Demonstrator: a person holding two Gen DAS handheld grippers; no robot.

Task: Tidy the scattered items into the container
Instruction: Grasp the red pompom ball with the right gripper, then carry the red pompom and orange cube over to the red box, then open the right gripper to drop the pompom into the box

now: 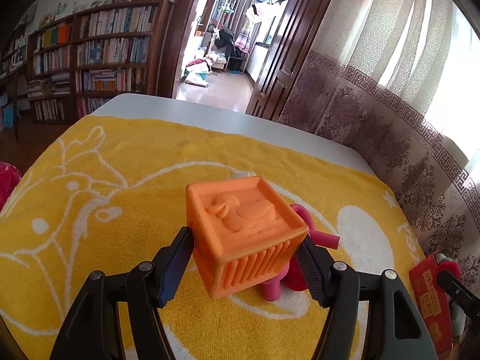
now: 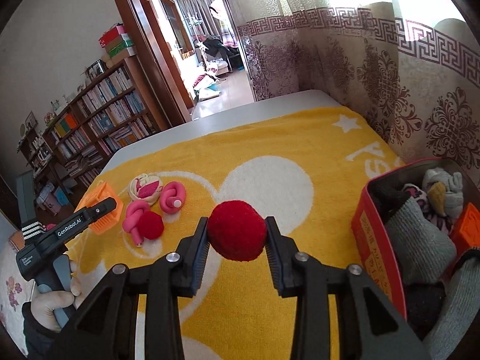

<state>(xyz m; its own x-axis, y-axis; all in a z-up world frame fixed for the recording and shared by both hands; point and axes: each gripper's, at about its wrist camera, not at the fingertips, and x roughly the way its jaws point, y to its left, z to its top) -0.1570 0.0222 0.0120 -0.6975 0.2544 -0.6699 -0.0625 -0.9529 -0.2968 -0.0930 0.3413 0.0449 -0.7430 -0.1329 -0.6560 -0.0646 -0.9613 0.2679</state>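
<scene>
Setting: a white table (image 2: pixel 186 129) draped with a yellow towel (image 2: pixel 270 138) bearing white line drawings; patterned curtains hang to the right, with bookshelves and an open doorway beyond.

Left gripper (image 1: pixel 244 265): its two black fingers pinch an orange cube (image 1: pixel 246 240) from either side. The cube's top face shows a raised duck, and its near face is ribbed. It sits tilted between the pads, right in front of the camera.

Left gripper, seen from the right wrist view: a gloved hand (image 2: pixel 57 297) holds its handle at the left edge of the towel, with the orange cube at its tip.

Right gripper (image 2: pixel 237 240): its fingers are closed on a fuzzy red pom-pom ball (image 2: pixel 237 229), one pad on each side — the ball fills the gap between them and hangs above the towel.

Scattered items: just right of the held cube lie two pink knotted tubes (image 2: pixel 136 214), a second red pom-pom (image 2: pixel 151 225) touching the nearer knot, and a cream and pink rolled bundle (image 2: pixel 145 187) behind them. In the left wrist view the pink knot (image 1: pixel 312 228) peeks out from behind the cube.

Container: a red box (image 2: pixel 375 237) with yellow printing on its side stands at the right edge of the towel, to the right of the right gripper and near it. It already holds grey and patterned socks (image 2: pixel 420 237) and another orange cube (image 2: pixel 466 228).

Ball relative to container: the held pom-pom is left of the box's rim, not over it.
</scene>
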